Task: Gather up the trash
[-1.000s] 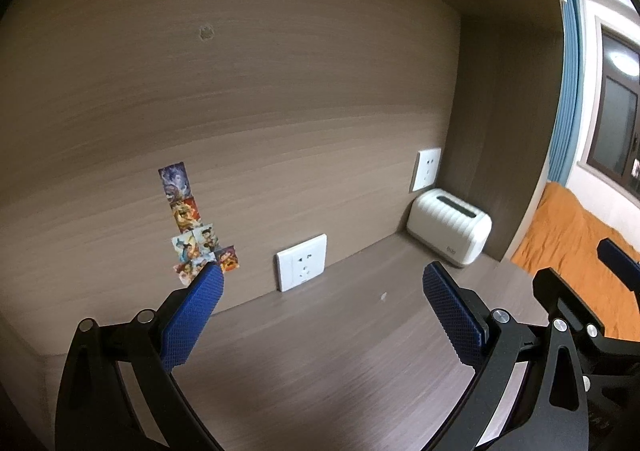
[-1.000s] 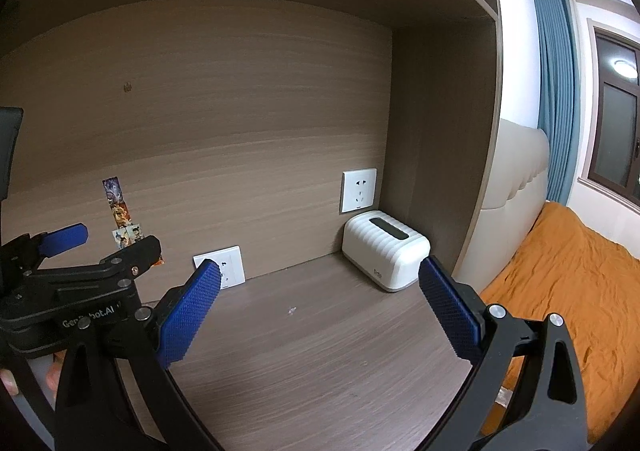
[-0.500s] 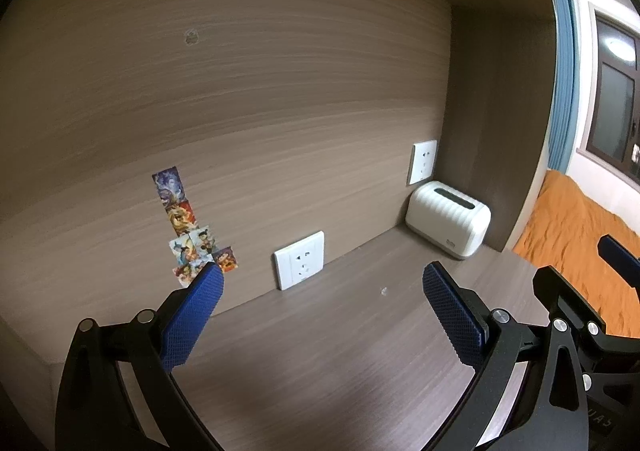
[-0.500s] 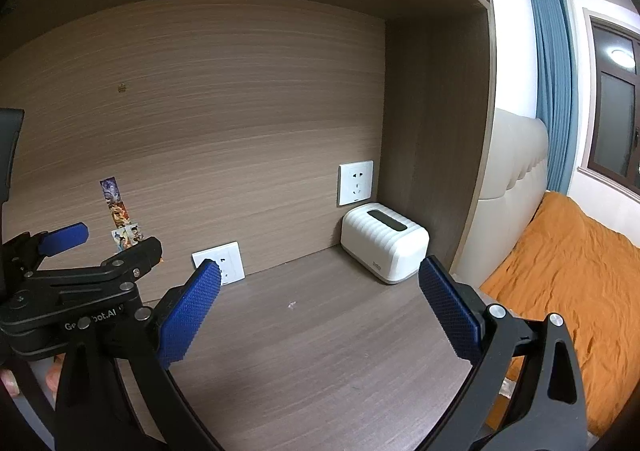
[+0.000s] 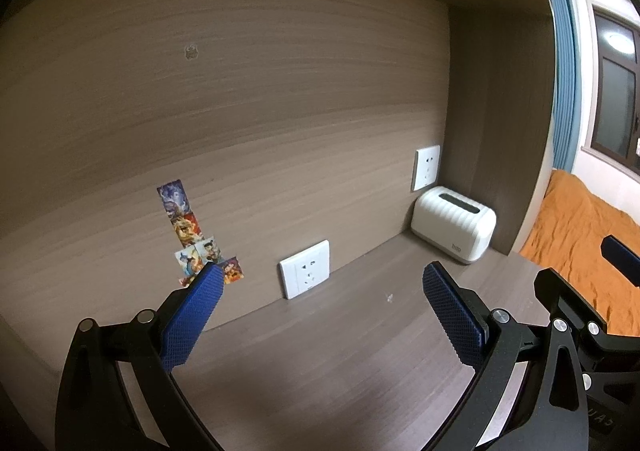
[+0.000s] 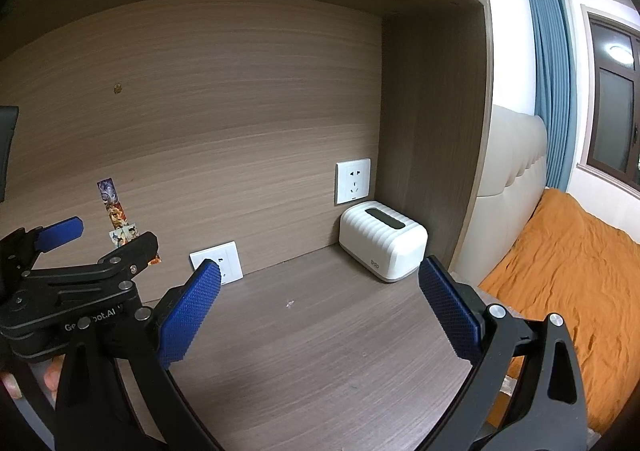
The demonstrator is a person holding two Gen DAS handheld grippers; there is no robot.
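White, crumpled-looking speck of trash [image 6: 289,303] lies alone on the brown wood-grain laminate desk [image 6: 320,371], mid-surface. It is too small to tell the material; I'd guess paper or a crumb. From the right wrist view it sits at about 12 o'clock between the pads, well ahead of them. From the left wrist view the same speck [image 5: 389,296] is at roughly 1 o'clock, nearer the right pad.

Right gripper [image 6: 320,315]: jaws wide, nothing held. Left gripper [image 5: 322,317]: jaws wide too, empty. My read: both are held spread and pointed at the desk, ready for a pinch.

Blue knurled rubber pads [image 6: 188,317] grip well, but the speck is flat and tiny, so it's a hard pinch on a smooth surface.

Further out:
- white ribbed rounded plastic box [image 6: 382,247] with a dark top slot, tucked in the back corner at 1 o'clock
- two white wall sockets [image 6: 218,262] on the back panel
- strip of colourful cartoon stickers [image 5: 188,229] at 10 o'clock
- orange wrinkled bedspread [image 6: 568,271] at 3 o'clock
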